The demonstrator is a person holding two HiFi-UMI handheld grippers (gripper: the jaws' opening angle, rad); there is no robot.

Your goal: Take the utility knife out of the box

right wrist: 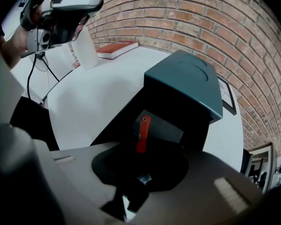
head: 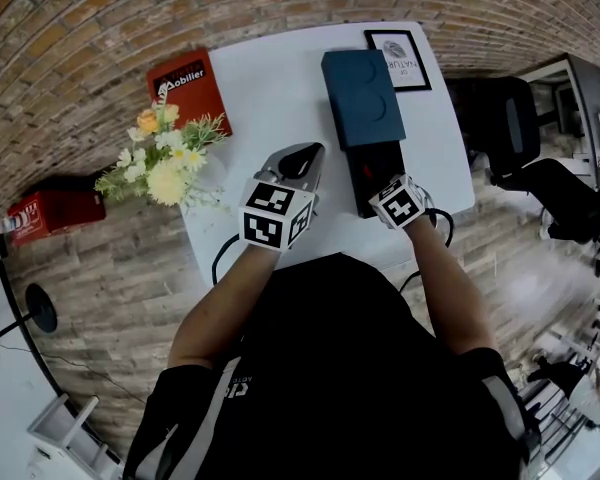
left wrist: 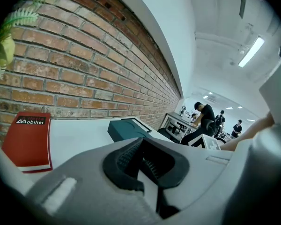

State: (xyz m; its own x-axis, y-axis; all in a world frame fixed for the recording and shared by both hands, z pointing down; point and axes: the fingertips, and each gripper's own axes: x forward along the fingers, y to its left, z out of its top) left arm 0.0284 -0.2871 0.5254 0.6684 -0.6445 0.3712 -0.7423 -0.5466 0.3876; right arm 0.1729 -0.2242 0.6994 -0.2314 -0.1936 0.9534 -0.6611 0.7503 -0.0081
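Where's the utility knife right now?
Right gripper view, centre: the red utility knife sits inside the open black box, below its teal lid, just ahead of the right gripper.

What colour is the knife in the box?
The utility knife is red, clearest in the right gripper view.

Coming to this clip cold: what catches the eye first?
The red utility knife stands out against the black inside of the opened teal box, right at the jaws of the right gripper. Toward the white table's left edge in the head view, a bunch of flowers and a red booklet catch the eye next.
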